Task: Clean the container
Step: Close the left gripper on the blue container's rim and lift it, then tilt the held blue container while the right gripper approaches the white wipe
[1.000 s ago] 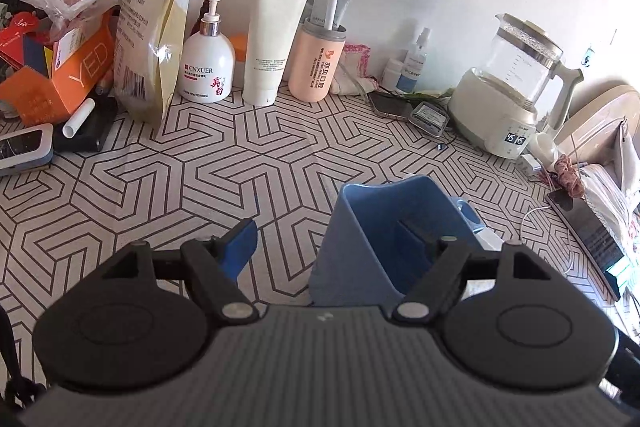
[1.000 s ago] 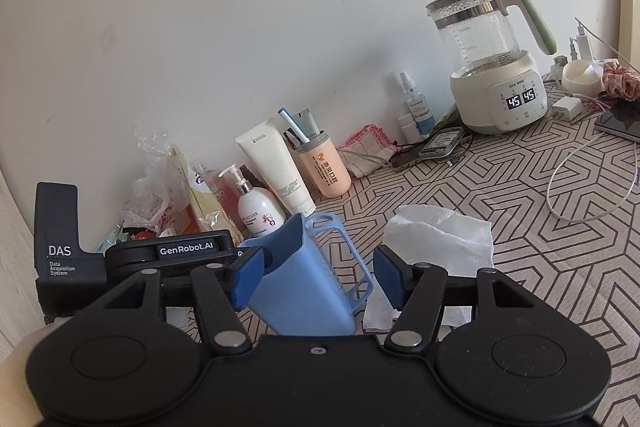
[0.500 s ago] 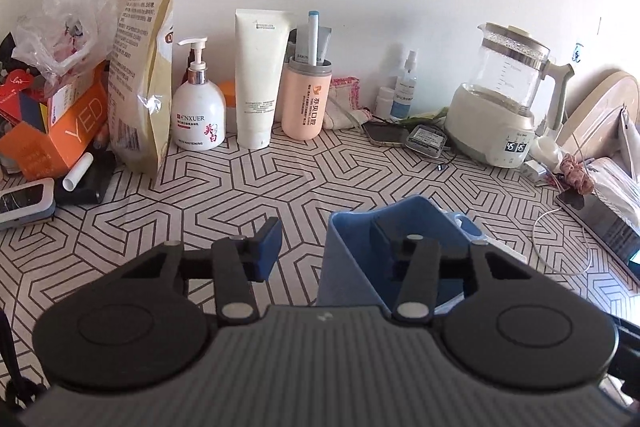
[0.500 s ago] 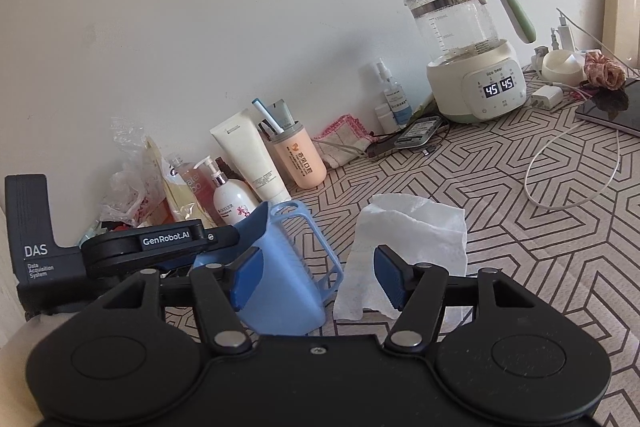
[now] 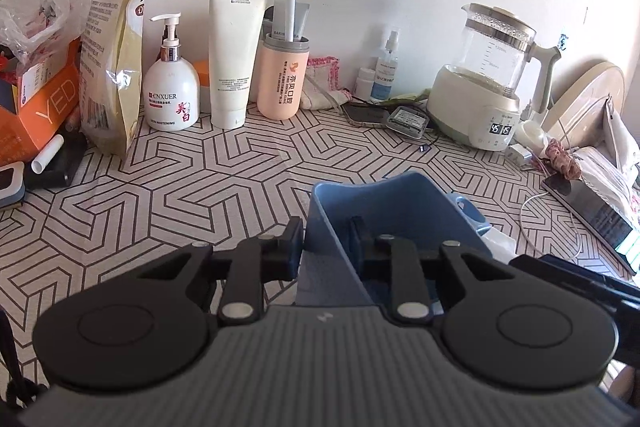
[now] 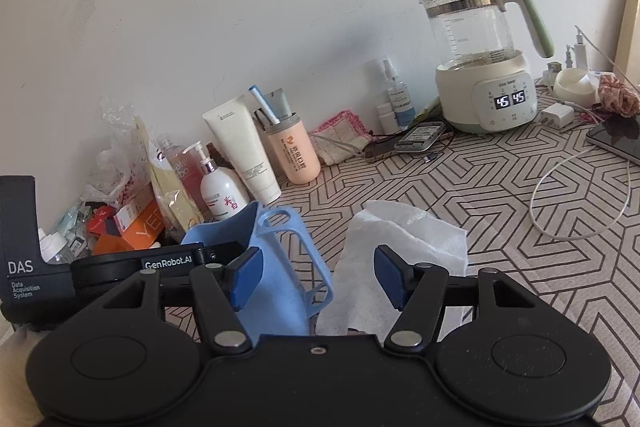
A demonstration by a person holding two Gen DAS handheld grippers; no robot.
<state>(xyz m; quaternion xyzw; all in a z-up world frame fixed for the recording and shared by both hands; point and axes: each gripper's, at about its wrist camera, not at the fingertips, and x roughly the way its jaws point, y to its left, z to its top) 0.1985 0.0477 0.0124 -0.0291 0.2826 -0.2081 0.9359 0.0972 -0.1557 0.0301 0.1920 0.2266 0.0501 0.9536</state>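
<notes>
A blue plastic container (image 5: 400, 211) with a side handle stands on the patterned tabletop, close in front of the left wrist camera. My left gripper (image 5: 326, 247) is shut on its near-left wall, one finger outside and one inside. From the right wrist, the same container (image 6: 280, 291) sits at lower left, with the left gripper's body (image 6: 168, 261) behind it. A crumpled white tissue (image 6: 408, 239) lies on the table just right of the container. My right gripper (image 6: 320, 277) is open just short of the tissue, with nothing between its blue pads.
Along the wall stand a glass kettle (image 5: 492, 87), a pink cup (image 5: 282, 79), a white tube (image 5: 232, 51), a pump bottle (image 5: 172, 95) and a snack bag (image 5: 112, 59). A phone (image 5: 592, 211) and a white cable (image 6: 580, 195) lie to the right.
My left gripper's jaws have closed from wide open onto the container's wall. The right gripper has drawn nearer the tissue and stayed open.
</notes>
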